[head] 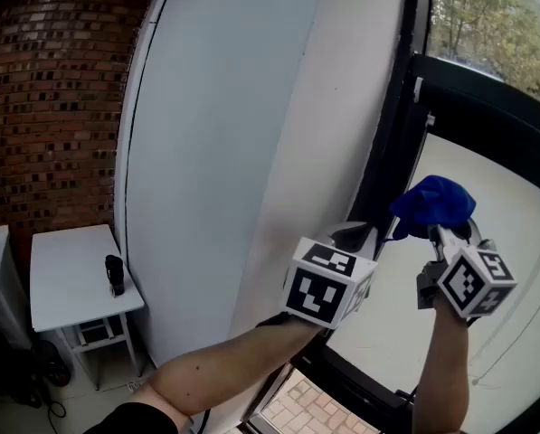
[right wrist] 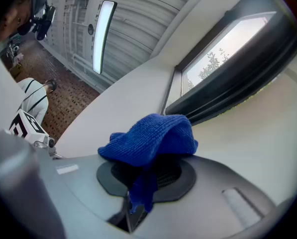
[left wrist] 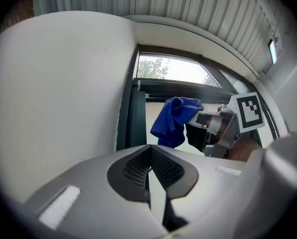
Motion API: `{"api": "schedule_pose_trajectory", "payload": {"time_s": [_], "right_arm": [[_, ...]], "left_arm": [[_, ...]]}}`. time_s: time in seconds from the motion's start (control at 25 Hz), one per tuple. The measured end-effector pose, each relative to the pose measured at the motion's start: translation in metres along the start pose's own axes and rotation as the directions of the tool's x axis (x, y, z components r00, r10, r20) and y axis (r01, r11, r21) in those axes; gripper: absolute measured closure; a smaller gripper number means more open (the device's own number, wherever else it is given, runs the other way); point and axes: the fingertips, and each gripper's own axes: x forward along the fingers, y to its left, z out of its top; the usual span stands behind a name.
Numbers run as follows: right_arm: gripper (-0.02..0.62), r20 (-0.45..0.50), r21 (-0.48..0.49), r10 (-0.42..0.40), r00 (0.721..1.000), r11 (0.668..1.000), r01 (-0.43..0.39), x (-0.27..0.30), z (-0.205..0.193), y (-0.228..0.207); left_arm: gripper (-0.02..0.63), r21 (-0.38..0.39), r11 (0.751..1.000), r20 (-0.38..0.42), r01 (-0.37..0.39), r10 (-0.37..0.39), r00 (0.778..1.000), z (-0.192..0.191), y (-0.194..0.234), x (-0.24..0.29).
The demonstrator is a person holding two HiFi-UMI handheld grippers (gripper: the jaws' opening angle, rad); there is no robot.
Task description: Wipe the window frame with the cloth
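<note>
Clamping blue cloth point(head: 432, 204), right gripper point(head: 440, 233) near window frame point(head: 389, 152)

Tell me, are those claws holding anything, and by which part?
The right gripper pinches the blue cloth by a bunched fold; the left gripper holds nothing.

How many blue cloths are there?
1. The blue cloth is pinched in the right gripper, beside the dark window frame. No other cloth shows, though one could lie out of view.
</note>
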Motion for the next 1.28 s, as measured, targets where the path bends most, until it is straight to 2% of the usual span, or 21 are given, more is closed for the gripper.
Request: {"api": "schedule_pose_trajectory", "payload": {"time_s": [0.2,0.48,0.64,0.76,0.92,1.08,1.28], "right_arm": [[0.532,0.010,-0.025,0.004,1.000,1.000,-0.003,0.029,0.023,-0.011],[0.532,0.045,-0.083,-0.006,0.999,0.997,0.010,0.072,0.054,-0.016],[0.532,0.071,-0.135,-0.082,0.994,0.987,0.091,0.099,0.076,-0.030],[0.532,0.078,-0.183,-0.130,0.988,0.973,0.143,0.117,0.089,-0.043],[0.532,0.084,-0.172,-0.149,0.985,0.972,0.162,0.136,0.098,-0.053],[0.532,0.078,-0.195,-0.192,0.978,0.959,0.204,0.150,0.102,-0.052],[0.534,0.054,-0.284,-0.217,0.975,0.932,0.224,0.161,0.099,-0.055]], "left_arm": [[0.614,0.027,0.999,0.051,-0.017,0.016,0.999,0.041,0.008,0.023],[0.614,0.075,0.997,0.041,-0.030,0.027,0.999,0.070,0.020,0.061],[0.614,0.065,0.996,0.026,-0.054,0.053,0.998,0.082,0.033,0.069],[0.614,0.103,0.993,0.043,-0.065,0.061,0.997,0.092,0.039,0.074],[0.614,0.191,0.978,0.093,-0.085,0.069,0.993,0.106,0.037,0.071],[0.614,0.127,0.990,0.092,-0.064,0.052,0.994,0.108,0.038,0.071],[0.615,0.119,0.992,0.101,-0.047,0.035,0.994,0.110,0.042,0.080]]}}
